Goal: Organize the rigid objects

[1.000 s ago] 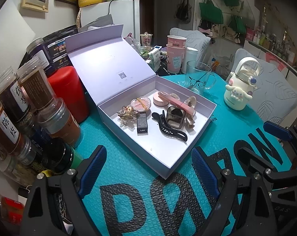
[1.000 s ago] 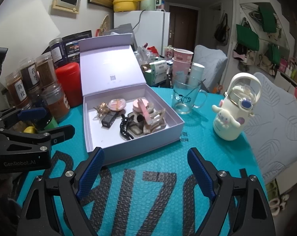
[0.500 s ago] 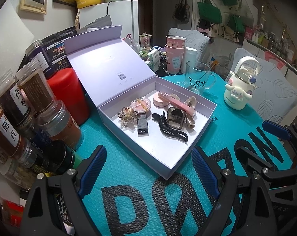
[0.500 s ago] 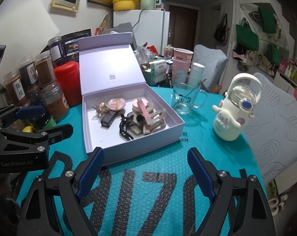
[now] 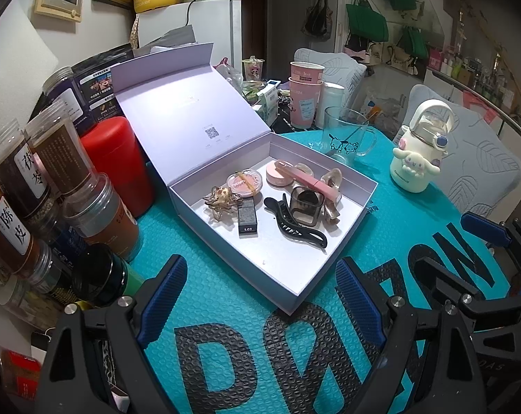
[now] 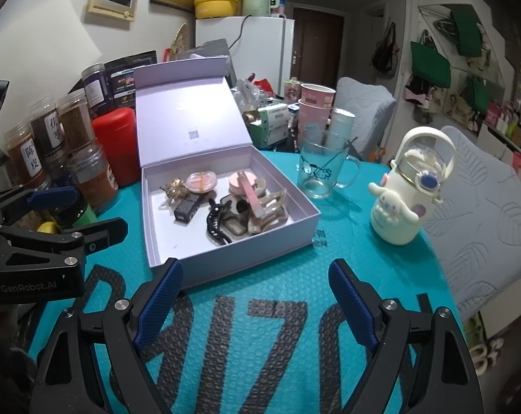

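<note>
Nothing shifted since earlier; both claws still hover apart, empty: left claw (image 5: 260, 293) and right claw (image 6: 255, 296) just before lilac box (image 6: 260, 241), hair clips inside.

Open lilac box (image 5: 343, 252) holds hair clips (image 5: 295, 229) and compacts (image 5: 244, 183).

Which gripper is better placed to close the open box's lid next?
Probably the left gripper: its jaws are open and empty, and it sits on the raised lid's side of the box. The right gripper faces the opposite side.
</note>
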Tool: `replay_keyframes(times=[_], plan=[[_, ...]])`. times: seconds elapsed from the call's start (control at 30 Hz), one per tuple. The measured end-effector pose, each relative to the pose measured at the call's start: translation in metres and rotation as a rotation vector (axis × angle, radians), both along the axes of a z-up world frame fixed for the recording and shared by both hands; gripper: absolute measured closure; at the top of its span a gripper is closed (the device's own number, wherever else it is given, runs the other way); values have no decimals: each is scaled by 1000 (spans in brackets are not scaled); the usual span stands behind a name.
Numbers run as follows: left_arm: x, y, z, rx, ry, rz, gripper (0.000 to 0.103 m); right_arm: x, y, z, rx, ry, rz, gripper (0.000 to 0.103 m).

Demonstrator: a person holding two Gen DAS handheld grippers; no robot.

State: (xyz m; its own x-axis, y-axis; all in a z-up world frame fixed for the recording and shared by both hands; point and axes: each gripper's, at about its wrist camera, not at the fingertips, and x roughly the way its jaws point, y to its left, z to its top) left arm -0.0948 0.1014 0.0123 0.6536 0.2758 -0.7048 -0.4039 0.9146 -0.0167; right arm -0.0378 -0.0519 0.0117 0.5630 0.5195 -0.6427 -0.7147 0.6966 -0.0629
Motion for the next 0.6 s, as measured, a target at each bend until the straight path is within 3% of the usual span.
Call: replay_keyframes(times=[0.6], plan=[[1,-5,-3,-5,4,-13,14,1,-4,-2,0,10,-14,16]])
